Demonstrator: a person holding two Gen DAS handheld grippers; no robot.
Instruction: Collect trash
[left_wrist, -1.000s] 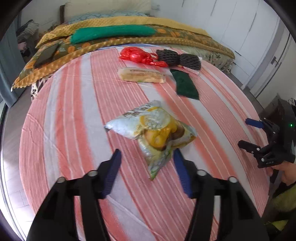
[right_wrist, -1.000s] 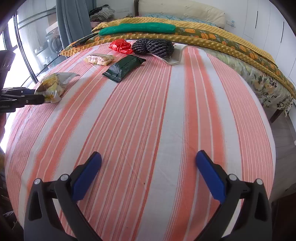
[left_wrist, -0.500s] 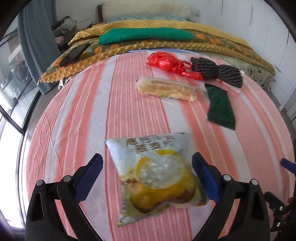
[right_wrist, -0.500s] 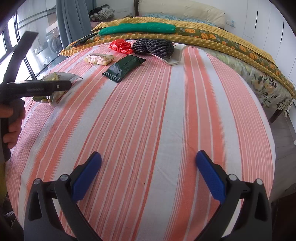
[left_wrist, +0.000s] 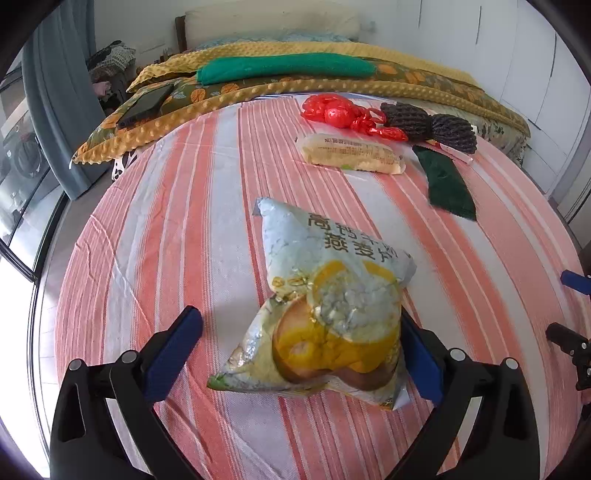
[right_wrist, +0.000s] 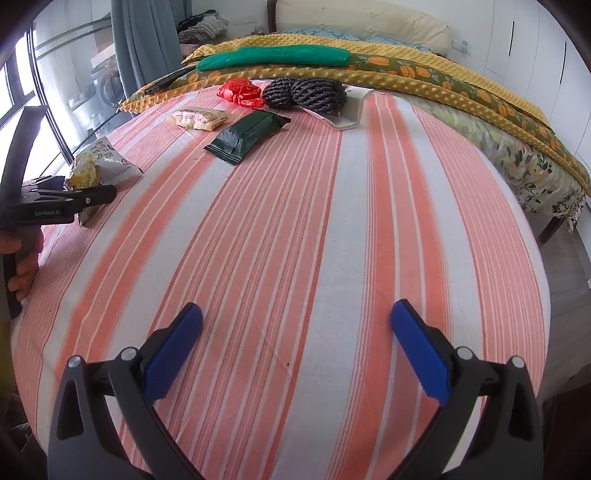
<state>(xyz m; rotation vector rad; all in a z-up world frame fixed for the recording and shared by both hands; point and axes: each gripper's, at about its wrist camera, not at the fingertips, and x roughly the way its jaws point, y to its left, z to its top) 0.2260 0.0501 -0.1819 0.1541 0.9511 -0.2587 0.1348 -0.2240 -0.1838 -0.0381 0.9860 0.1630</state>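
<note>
A crinkled snack bag (left_wrist: 328, 314) is seen lying on the striped sheet (left_wrist: 177, 229) of the bed, near its left edge. The bag is pale blue-silver with dark printed characters near its top and a yellow-and-orange picture across its lower half; it is puffed and creased, one corner pointing up the bed.

The left claw (left_wrist: 295, 350) is spread wide, its jaws having just been opening. The snack bag lies between the blue pads (left_wrist: 170, 354). The left pad stands clear of the bag; the right pad is partly hidden behind the bag's edge, and contact there cannot be told. No grip on the bag is seen. In the right wrist view the left claw (right_wrist: 77, 199) is seen from the side at the bag (right_wrist: 99, 162), with a hand (right_wrist: 22, 258) on its handle.

The right claw (right_wrist: 295, 347) is released, jaws wide, nothing between them, over bare sheet well apart from the bag.

Farther up the bed are noted: a beige wrapped packet (left_wrist: 351, 155), a dark green pouch (left_wrist: 447, 184), a red crumpled wrapper (left_wrist: 340, 114) and two dark net bundles (left_wrist: 428, 125), near one another.
</note>
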